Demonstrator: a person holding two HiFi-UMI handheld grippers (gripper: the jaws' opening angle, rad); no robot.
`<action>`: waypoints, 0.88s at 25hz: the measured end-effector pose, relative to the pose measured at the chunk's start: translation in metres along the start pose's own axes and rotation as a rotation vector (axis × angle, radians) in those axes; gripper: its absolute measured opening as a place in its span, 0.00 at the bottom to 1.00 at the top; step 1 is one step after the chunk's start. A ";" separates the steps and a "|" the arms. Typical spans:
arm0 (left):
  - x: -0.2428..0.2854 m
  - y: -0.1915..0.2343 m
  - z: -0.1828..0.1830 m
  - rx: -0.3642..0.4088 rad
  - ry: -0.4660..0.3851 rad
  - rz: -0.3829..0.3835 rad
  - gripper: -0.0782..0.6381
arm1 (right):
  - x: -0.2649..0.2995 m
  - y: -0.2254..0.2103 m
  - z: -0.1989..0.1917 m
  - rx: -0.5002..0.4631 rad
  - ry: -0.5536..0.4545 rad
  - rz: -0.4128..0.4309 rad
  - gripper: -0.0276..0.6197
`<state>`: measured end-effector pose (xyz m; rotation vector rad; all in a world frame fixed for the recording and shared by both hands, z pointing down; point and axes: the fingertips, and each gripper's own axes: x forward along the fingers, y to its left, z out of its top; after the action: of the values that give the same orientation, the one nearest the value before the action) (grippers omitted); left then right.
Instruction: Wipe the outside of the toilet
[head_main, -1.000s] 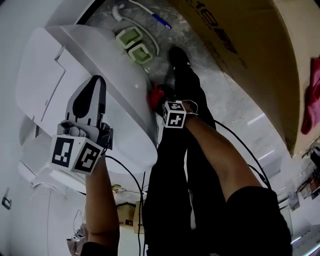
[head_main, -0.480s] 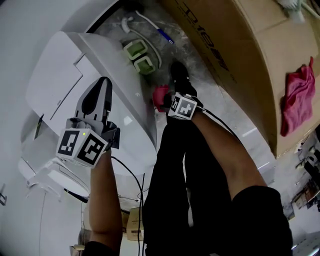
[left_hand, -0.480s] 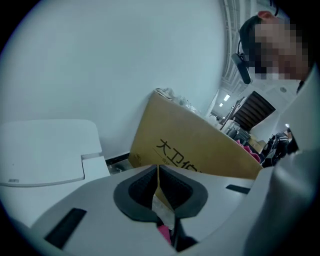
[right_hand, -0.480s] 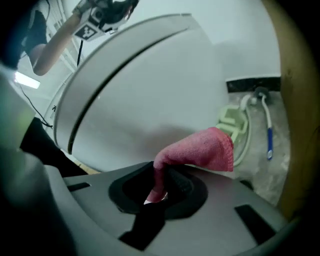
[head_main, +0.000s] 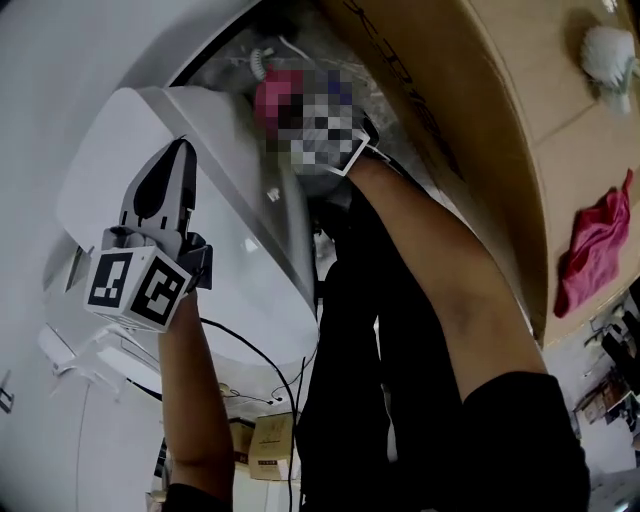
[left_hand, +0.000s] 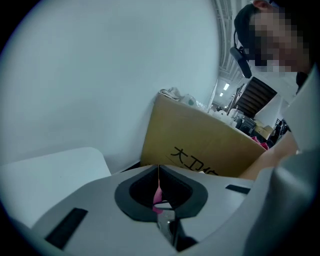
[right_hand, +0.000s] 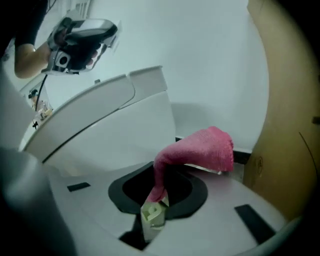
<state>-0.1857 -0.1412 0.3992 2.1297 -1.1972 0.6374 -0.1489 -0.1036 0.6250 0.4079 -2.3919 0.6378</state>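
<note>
Toilet (head_main: 250, 250): my right gripper (right_hand: 158, 196) pinches a pink cloth (right_hand: 200, 150) beside its far right side. Left gripper (left_hand: 159, 175) over it, fingers pressed together.

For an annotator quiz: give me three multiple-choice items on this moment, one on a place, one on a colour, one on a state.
1. Where is the left tool? A) above the toilet B) inside the cardboard box C) on the floor
2. What colour is the cloth in the right tool? A) blue B) pink C) yellow
3. How is the right tool? A) open, empty B) shut on the cloth C) laid down
Key: A, the head view shows it over the toilet. B, it looks pink in both views. B, its jaws pinch the cloth's end.
</note>
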 end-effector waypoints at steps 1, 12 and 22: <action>0.004 0.003 0.002 0.007 0.002 0.005 0.13 | 0.013 -0.006 0.004 -0.033 0.017 -0.001 0.15; 0.022 0.020 -0.001 0.036 0.047 0.013 0.13 | 0.136 -0.044 -0.004 -0.167 0.144 0.019 0.15; 0.021 0.027 -0.014 0.050 0.051 0.048 0.13 | 0.188 -0.053 -0.023 -0.312 0.203 0.049 0.16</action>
<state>-0.2011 -0.1548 0.4302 2.1181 -1.2204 0.7456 -0.2578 -0.1596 0.7788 0.1433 -2.2605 0.3016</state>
